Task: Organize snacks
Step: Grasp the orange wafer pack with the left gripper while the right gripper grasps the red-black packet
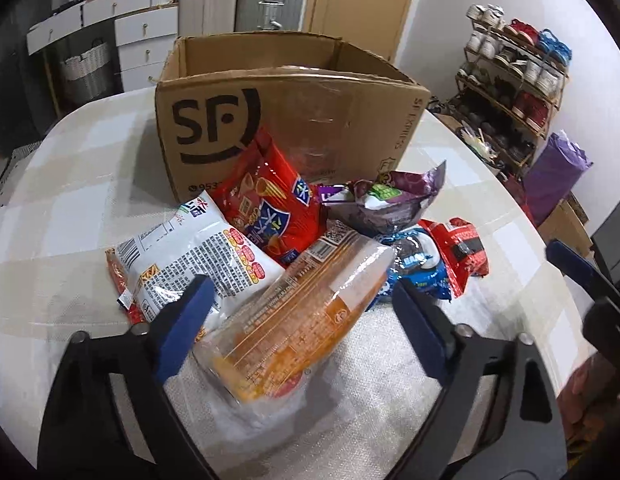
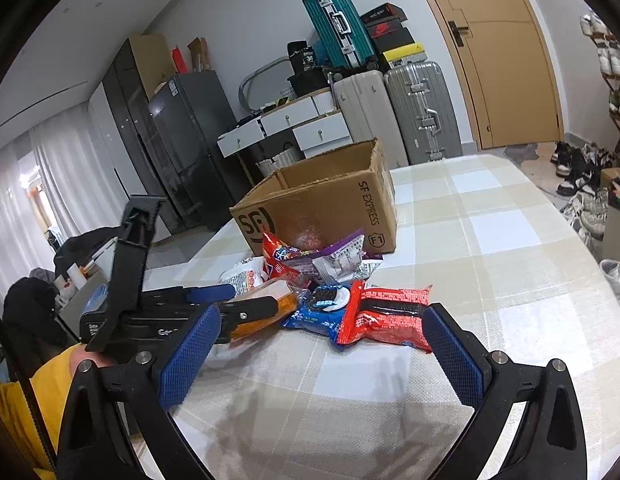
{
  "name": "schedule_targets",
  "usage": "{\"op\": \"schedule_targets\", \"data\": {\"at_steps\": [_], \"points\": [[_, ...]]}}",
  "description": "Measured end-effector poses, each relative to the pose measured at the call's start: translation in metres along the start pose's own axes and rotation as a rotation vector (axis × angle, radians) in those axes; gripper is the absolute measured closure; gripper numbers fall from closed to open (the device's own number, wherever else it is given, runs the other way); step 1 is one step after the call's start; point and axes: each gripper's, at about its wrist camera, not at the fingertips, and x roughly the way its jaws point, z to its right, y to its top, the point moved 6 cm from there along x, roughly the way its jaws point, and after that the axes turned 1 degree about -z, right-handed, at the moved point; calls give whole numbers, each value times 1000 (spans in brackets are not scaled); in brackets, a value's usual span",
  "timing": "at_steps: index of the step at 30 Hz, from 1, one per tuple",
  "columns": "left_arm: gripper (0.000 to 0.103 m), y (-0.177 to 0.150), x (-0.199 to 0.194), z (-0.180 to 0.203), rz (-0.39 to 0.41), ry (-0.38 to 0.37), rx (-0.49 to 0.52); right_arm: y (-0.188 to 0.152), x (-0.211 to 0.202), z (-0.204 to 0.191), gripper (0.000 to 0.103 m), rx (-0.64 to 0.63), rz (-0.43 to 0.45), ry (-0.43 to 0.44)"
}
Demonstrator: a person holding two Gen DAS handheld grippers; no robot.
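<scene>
A clear packet of orange snacks (image 1: 293,312) lies on the checked tablecloth between the blue pads of my left gripper (image 1: 301,292). The jaws stand open around it, with cloth showing beside the right pad. Behind it are a white bag (image 1: 197,256), a red bag (image 1: 269,200), a purple bag (image 1: 394,200), a blue cookie packet (image 1: 418,268) and a red packet (image 1: 462,248). An open cardboard box (image 1: 293,112) stands behind the pile. My right gripper (image 2: 322,320) hovers open and empty in front of the red packet (image 2: 390,312).
The round table (image 2: 490,240) has bare cloth to the right of the box (image 2: 322,208). Suitcases (image 2: 422,112), white drawers and a fridge stand beyond it. A shoe rack (image 1: 518,76) and a purple bag (image 1: 554,176) sit at the far right. A yellow sleeve (image 2: 49,384) is at lower left.
</scene>
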Motion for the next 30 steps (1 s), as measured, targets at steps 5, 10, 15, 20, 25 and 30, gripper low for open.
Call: {"op": "schedule_targets", "data": {"at_steps": [5,10,15,20,25,30], "points": [[52,-3,13,3,-46,-52,2,-4,7,7,1,38,-16,21],[64,-3,16,2,-54,-64,-1,-5,10,11,1,61,-20,35],[69,-11,10,5,-62,-37,37,-9,18,17,1,88,-56,34],[68,-22,2,12,-50,9,58,-7,22,20,1,80,-75,-16],[68,-31,-3,12,-45,2,46,7,38,33,1,54,-136,-136],[69,-37,-5,9,-53,-25,46,7,69,49,20,72,-255,-172]]}}
